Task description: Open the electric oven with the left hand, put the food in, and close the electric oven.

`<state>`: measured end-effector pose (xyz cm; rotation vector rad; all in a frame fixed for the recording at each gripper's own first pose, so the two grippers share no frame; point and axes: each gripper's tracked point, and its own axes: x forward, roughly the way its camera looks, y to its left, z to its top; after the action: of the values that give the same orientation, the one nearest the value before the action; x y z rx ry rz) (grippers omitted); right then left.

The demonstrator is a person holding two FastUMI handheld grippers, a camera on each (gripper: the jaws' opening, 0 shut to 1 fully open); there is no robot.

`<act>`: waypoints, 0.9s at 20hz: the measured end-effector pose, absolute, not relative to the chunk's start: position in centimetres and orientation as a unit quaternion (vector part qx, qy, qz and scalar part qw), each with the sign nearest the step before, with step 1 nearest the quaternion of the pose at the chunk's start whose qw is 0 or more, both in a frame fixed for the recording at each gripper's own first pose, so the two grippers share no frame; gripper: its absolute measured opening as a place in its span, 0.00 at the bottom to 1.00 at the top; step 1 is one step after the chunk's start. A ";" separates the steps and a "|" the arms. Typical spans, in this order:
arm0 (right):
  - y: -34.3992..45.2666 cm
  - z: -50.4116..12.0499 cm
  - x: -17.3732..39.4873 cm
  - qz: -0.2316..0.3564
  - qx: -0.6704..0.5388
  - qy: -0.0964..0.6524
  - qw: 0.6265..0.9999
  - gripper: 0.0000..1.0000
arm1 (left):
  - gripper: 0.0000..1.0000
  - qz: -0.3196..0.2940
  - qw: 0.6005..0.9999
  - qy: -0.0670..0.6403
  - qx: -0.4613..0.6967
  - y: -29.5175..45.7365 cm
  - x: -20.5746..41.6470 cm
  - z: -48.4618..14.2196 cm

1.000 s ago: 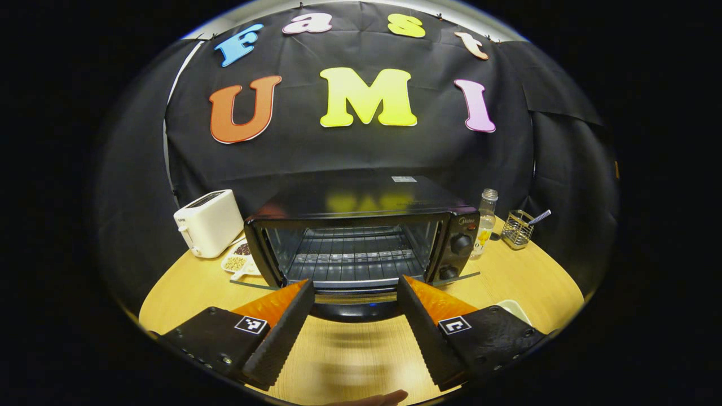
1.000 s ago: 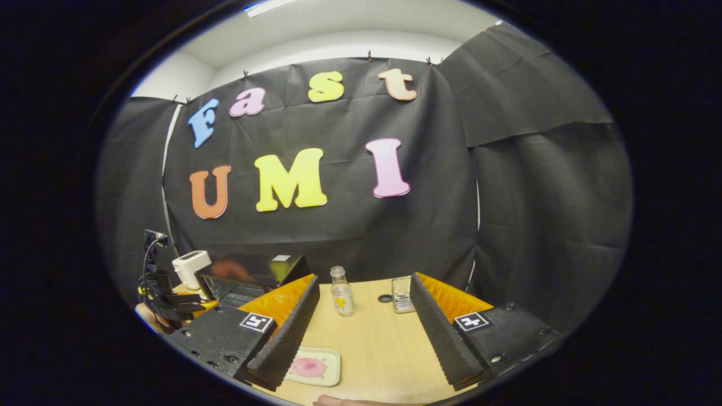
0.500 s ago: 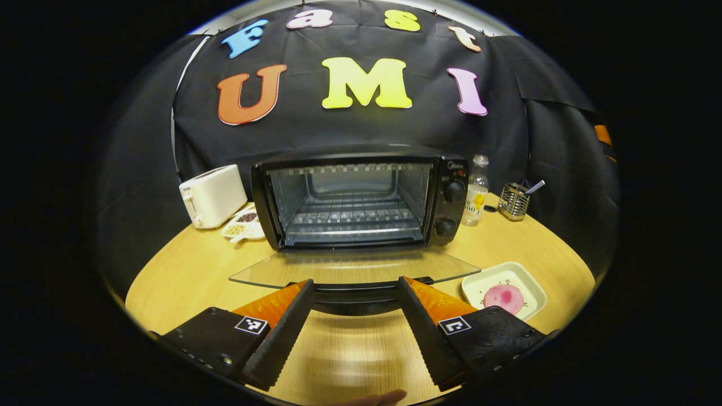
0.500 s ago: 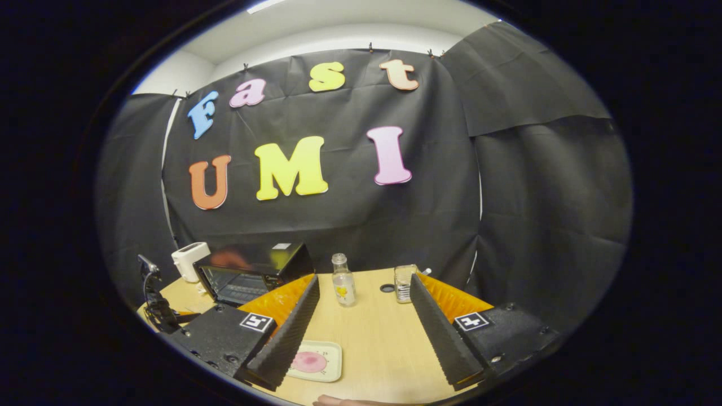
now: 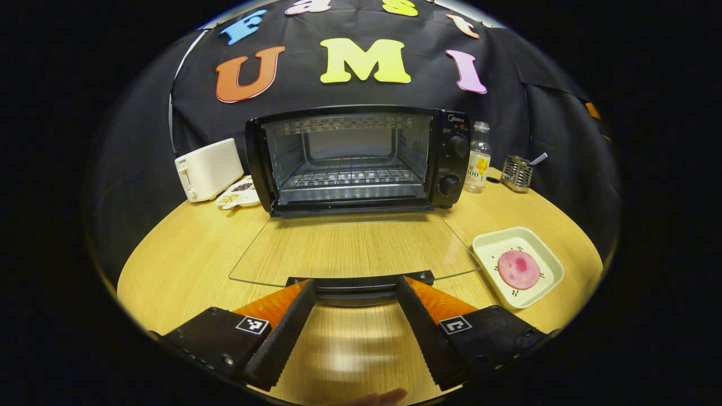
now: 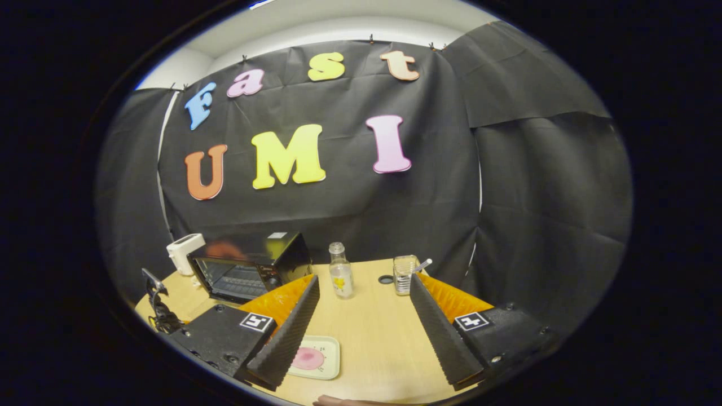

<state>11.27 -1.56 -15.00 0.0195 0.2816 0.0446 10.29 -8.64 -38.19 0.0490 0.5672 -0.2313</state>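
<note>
In the left gripper view we see the oven (image 5: 355,160) at upper centre with its glass door (image 5: 350,248) folded down nearly flat over the table (image 5: 180,265). The door handle (image 5: 358,282) lies between the fingers of the left gripper (image 5: 352,293); the jaws stand wide and we cannot tell whether either finger touches the handle. The food, a pink slice on a white plate (image 5: 518,268), sits at lower right of that view, just beside the door's right corner.

In the right gripper view the right gripper (image 6: 364,316) hangs wide open and empty above the table, with the plate (image 6: 313,358) at bottom, left of centre, partly behind its left finger.

Risks, as we judge them: the plate lies close to the door edge, so a careless lift could knock the glass. The door could also spring back up once released.

Against the frames a second ago, the door has swung from half-lowered to almost flat, the left gripper has dropped with it, and the plate has come fully into its view.
</note>
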 end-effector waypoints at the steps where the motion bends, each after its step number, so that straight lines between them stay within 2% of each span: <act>1: -1.5 -15.4 11.4 0.022 0.008 0.146 0.989 0.99 | 0.95 -0.108 0.954 0.279 0.024 -8.3 10.2 -38.0; 5: -1.5 -18.6 12.3 0.019 0.004 0.181 0.983 0.99 | 0.95 -0.103 0.963 0.248 0.018 -7.9 9.7 -34.7; 14: -1.1 -28.4 14.2 0.026 0.001 0.283 0.959 0.98 | 0.94 -0.071 0.990 0.118 0.025 -5.9 8.3 -21.6; 15: -0.7 -29.6 14.4 0.031 0.001 0.295 0.955 1.00 | 0.94 -0.069 0.991 0.110 0.020 -5.7 7.8 -20.5; 17: 0.2 -31.9 14.7 0.045 0.005 0.310 0.950 0.94 | 0.94 -0.070 0.992 0.098 0.018 -5.5 7.2 -18.9; 18: 0.4 -33.1 14.9 0.048 0.003 0.322 0.946 0.87 | 0.94 -0.065 0.993 0.094 0.019 -5.0 6.8 -18.3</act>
<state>14.95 0.44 -33.12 0.0061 0.6550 0.0976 6.83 -5.03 -18.32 0.0373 0.1882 -0.1295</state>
